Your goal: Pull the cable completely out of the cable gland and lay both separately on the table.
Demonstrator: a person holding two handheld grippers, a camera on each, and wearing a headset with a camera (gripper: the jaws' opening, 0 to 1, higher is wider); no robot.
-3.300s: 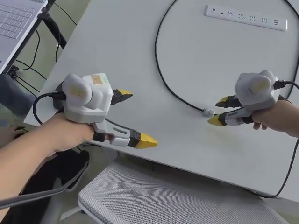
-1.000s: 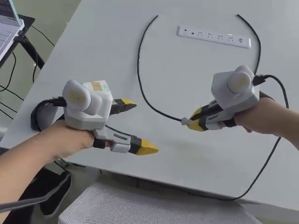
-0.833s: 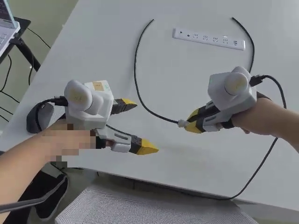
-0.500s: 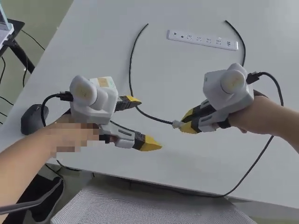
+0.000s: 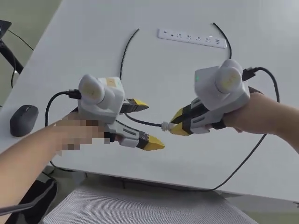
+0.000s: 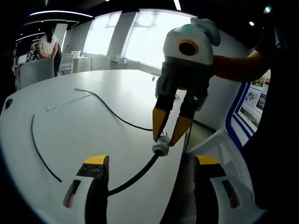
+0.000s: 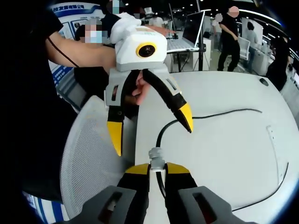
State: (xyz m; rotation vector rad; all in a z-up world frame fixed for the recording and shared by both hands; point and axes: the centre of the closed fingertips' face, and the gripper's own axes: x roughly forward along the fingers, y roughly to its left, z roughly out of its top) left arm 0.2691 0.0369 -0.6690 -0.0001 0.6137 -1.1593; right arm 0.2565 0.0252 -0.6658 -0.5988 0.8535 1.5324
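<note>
Above the near edge of the white table (image 5: 187, 79), the right gripper (image 5: 174, 124) is clamped on the cable gland (image 5: 165, 126) and holds it clear of the surface. The black cable (image 5: 122, 56) runs from it between the left gripper's (image 5: 150, 125) wide-apart jaws, then loops across the tabletop. A power strip (image 5: 191, 38) lies far back, a mouse (image 5: 23, 120) at the left and a mesh chair (image 5: 140, 210) below. Bright windows (image 6: 140, 42) line the office.

The right gripper (image 7: 157, 171) pinches the black cable (image 7: 224, 112) just behind the white cable gland (image 7: 156, 157); beyond the gland the left gripper (image 7: 150, 128) faces it, jaws spread
</note>
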